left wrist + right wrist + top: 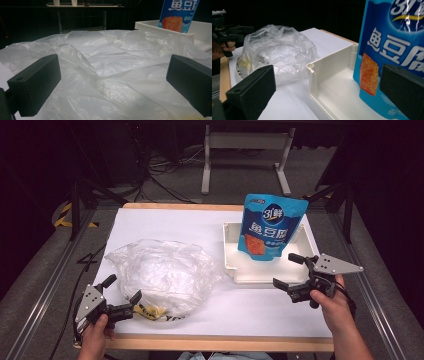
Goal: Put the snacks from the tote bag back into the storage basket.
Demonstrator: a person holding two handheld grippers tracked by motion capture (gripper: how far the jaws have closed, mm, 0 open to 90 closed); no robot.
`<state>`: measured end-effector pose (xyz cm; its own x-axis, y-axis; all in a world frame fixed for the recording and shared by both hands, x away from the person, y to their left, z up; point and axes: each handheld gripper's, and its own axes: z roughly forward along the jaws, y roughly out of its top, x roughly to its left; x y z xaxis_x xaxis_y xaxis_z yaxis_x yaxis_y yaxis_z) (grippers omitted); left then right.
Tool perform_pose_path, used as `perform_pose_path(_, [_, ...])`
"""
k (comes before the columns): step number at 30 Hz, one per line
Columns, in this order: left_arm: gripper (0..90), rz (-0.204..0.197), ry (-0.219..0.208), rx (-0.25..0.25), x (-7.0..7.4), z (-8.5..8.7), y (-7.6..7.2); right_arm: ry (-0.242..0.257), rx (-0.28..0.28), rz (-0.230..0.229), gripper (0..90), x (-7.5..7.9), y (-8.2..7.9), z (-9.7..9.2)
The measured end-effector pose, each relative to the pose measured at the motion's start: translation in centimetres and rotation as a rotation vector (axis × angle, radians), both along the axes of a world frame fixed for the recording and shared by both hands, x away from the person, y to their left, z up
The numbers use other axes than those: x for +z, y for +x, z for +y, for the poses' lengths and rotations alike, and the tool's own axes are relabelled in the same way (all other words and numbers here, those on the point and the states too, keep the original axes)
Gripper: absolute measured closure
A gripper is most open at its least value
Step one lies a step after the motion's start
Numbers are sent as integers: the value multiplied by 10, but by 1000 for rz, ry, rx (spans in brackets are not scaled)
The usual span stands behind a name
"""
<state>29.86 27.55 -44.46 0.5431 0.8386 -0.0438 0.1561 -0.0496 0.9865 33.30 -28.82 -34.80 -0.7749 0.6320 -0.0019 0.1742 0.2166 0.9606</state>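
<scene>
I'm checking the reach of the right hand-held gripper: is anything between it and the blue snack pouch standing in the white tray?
Only the tray's low near wall. The pouch rises well above it, and the open right hand-held gripper faces it.

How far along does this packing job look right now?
Done: nothing is packed; the blue snack pouch stands in the white plastic tray. In hand: the right gripper hangs open in front of that pouch, gripping nothing, while the left gripper is open against the crumpled clear plastic bag. Left, probably: grasping the pouch and bagging it.
</scene>
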Motion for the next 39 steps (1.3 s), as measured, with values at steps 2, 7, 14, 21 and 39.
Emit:
perform_pose_path(2, [2, 0, 2, -1, 0, 0, 0, -7, -13, -2, 19, -9, 0, 2])
perform_pose_path(7, [2, -2, 1, -3, 0, 0, 0, 41, -29, 0, 18, -30, -3, 6])
perform_pose_path(14, [2, -5, 1, -7, 1, 0, 0, 64, -46, -10, 15, -46, -6, 8])
perform_pose_path(21, [2, -7, -2, -11, 1, 0, 0, 60, 8, 10, 15, -68, -6, 11])
perform_pose_path(39, [2, 4, -5, -44, -1, -1, 2, -3, -59, 5, 16, -95, -1, 22])
